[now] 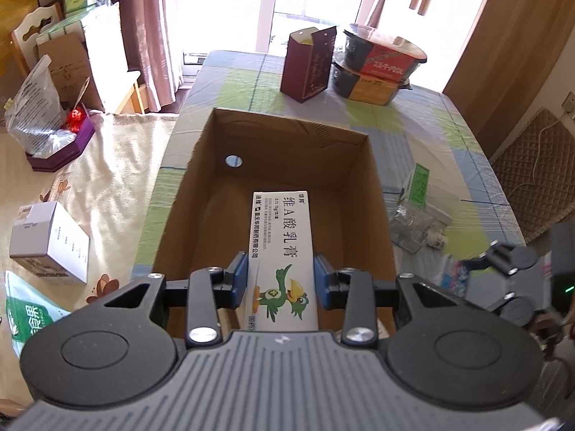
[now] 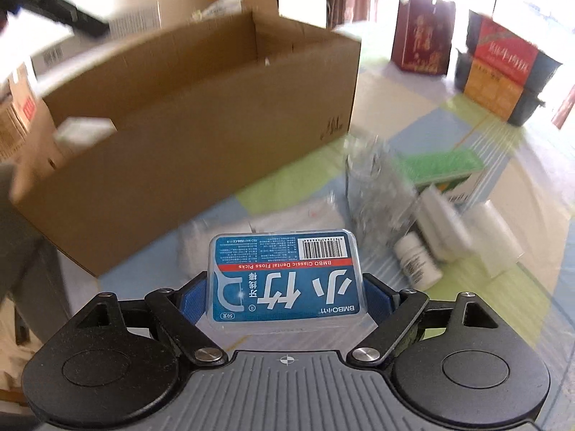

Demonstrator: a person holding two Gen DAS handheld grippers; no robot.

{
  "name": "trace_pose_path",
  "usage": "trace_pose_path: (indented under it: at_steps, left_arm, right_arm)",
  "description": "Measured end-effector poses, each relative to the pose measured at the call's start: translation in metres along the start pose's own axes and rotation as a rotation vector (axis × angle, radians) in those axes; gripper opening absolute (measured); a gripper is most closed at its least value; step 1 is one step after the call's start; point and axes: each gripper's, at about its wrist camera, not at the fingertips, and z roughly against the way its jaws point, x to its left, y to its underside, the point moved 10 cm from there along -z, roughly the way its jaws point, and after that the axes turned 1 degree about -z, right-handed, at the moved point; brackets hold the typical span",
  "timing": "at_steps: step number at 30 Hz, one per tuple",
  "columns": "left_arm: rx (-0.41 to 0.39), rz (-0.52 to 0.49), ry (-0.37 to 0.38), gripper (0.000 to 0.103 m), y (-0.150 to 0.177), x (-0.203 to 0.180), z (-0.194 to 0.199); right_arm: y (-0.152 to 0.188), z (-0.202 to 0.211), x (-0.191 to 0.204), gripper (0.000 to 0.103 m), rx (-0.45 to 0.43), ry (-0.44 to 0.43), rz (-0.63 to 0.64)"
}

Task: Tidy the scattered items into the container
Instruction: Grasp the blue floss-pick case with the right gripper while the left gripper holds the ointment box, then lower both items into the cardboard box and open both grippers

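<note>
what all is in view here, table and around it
cardboard box: 1, brown, open, centre of table
ointment carton: 1, white, in left gripper over the box
floss case: 1, blue label, in right gripper beside the box
pill bottle: 1, white, on table right of box
green carton: 1, green-white, right of box
clear bags: a few, by the bottle
maroon box: 1, far end of table
food tubs: 2, black, stacked at far end
tablecloth: 1, green-blue check
left gripper: 1, black, blue pads
right gripper: 1, black, blue pads
</note>
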Motion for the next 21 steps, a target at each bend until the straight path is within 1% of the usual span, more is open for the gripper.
trace_pose_path:
  at_steps: [4,8,12,15,21]
  left_arm:
    - [0.002,0.015,-0.009,0.033,0.007,0.012,0.000]
    - [0.002,0.034,-0.017,0.033,0.013,0.023,-0.001]
    - [-0.001,0.062,-0.023,0.033,0.019,0.034,-0.004]
    - [0.004,0.081,-0.031,0.033,0.024,0.042,-0.011]
    - [0.042,0.093,-0.057,0.033,0.037,0.051,-0.028]
  right_arm:
    - [-0.024,0.030,0.012,0.088,-0.063,-0.034,0.003]
    - [-0.055,0.044,0.032,0.088,-0.116,-0.077,0.034]
    - [-0.084,0.042,0.058,0.088,-0.147,-0.115,0.088]
    - [-0.099,0.040,0.074,0.088,-0.157,-0.134,0.119]
    - [-0.116,0.025,0.097,0.088,-0.151,-0.163,0.160]
